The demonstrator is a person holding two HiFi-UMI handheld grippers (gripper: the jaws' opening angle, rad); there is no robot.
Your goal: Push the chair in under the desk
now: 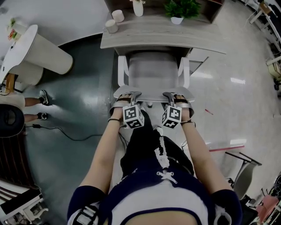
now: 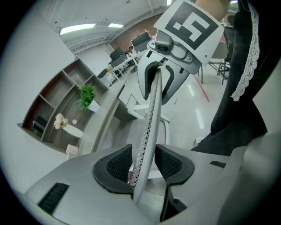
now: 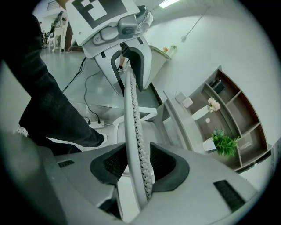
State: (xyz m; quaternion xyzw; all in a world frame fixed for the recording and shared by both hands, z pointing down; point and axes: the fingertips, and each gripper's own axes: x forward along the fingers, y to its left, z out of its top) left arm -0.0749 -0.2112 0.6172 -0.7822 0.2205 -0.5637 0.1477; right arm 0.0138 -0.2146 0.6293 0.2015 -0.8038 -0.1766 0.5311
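Note:
A white mesh-backed chair stands with its seat partly under the grey wooden desk. Its backrest top rim faces me. My left gripper straddles the left part of that rim, and my right gripper straddles the right part. In the left gripper view the thin rim runs between the pads of my left gripper, with gaps on both sides. The right gripper view shows the same: the rim passes through my right gripper with its jaws apart. Both grippers are open.
On the desk stand a potted plant, a vase and two cups. A white round table and a person's feet are at the left. A cable lies on the floor. Another chair stands at the right.

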